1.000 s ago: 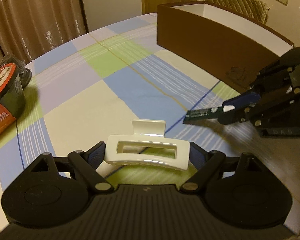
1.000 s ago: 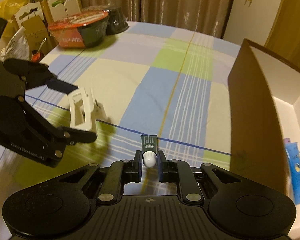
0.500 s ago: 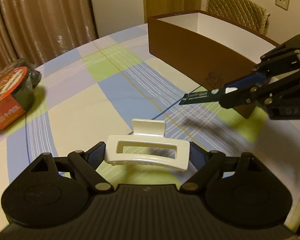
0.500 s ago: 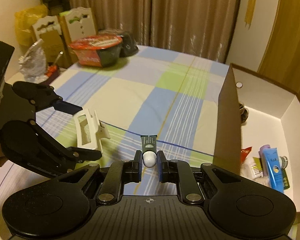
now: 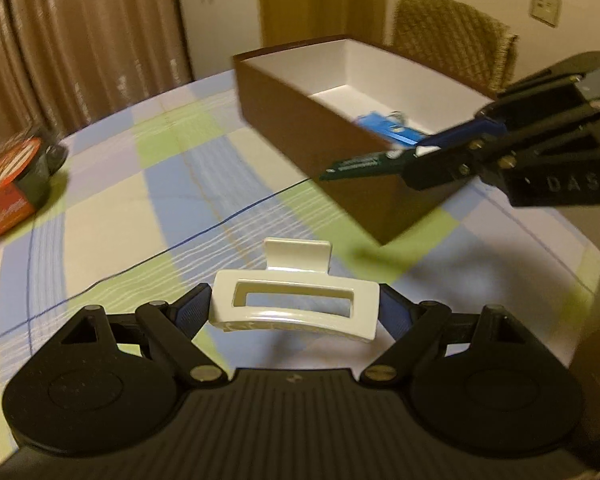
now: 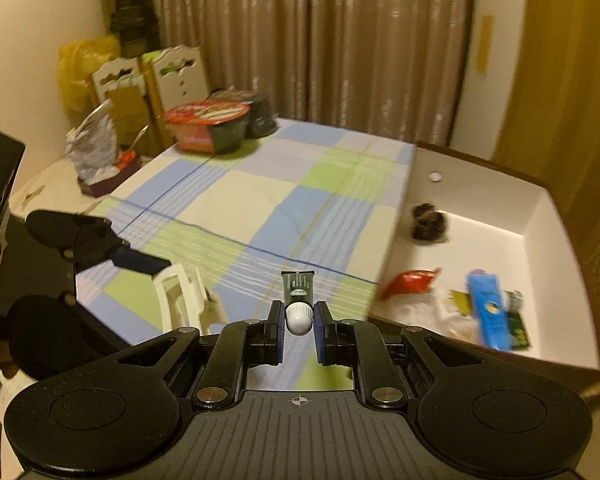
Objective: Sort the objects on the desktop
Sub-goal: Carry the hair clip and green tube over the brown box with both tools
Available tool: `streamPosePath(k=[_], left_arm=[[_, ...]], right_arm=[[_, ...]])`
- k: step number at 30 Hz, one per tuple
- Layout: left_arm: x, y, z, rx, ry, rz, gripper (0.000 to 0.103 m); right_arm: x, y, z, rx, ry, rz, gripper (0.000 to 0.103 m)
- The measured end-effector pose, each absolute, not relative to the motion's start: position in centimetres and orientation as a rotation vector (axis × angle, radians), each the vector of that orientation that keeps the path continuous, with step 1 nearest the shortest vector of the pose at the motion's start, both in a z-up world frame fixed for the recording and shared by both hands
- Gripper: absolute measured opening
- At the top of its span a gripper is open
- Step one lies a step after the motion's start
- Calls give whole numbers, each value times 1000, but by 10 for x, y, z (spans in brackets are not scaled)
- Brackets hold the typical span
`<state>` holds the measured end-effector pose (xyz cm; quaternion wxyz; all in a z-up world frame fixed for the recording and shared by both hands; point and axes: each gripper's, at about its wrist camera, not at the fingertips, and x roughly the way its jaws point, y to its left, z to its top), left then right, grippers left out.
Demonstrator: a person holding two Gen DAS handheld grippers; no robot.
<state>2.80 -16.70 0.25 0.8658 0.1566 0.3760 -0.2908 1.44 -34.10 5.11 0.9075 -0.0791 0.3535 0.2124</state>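
Compared with one second earlier, both grippers had risen higher above the checked tablecloth (image 6: pixel 256 196), and the inside of the brown box (image 5: pixel 300 136) had come into view for both cameras.

In the left wrist view, the left gripper (image 5: pixel 294 312) was closed on the white hair clip (image 5: pixel 294 308). The clip lay crosswise between the two blue fingertips, touching both, with its tab pointing away from the camera. It was held in the air above the cloth, to the near left of the box.

In the right wrist view, the right gripper (image 6: pixel 299 330) was closed narrowly on the dark green tube (image 6: pixel 298 292). The pads pressed on the white cap, and the flat end of the tube pointed forward beyond the fingers. The tube was held near the left wall of the box, not yet over its inside.

Farther right, a blue tube (image 6: pixel 490 312), a red packet (image 6: pixel 410 282) and a dark round thing (image 6: pixel 428 222) lay in the box. At the far left of the table stood a red-lidded bowl (image 6: pixel 208 126).
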Motion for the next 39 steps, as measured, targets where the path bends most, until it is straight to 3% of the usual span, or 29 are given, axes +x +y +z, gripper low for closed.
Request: streamPosePath(k=[26, 39], left_arm=[[10, -220, 39, 332, 673, -815, 84], [59, -265, 69, 272, 618, -750, 84]], right_arm=[[-44, -401, 89, -79, 712, 81, 13], [16, -461, 88, -76, 709, 124, 13]])
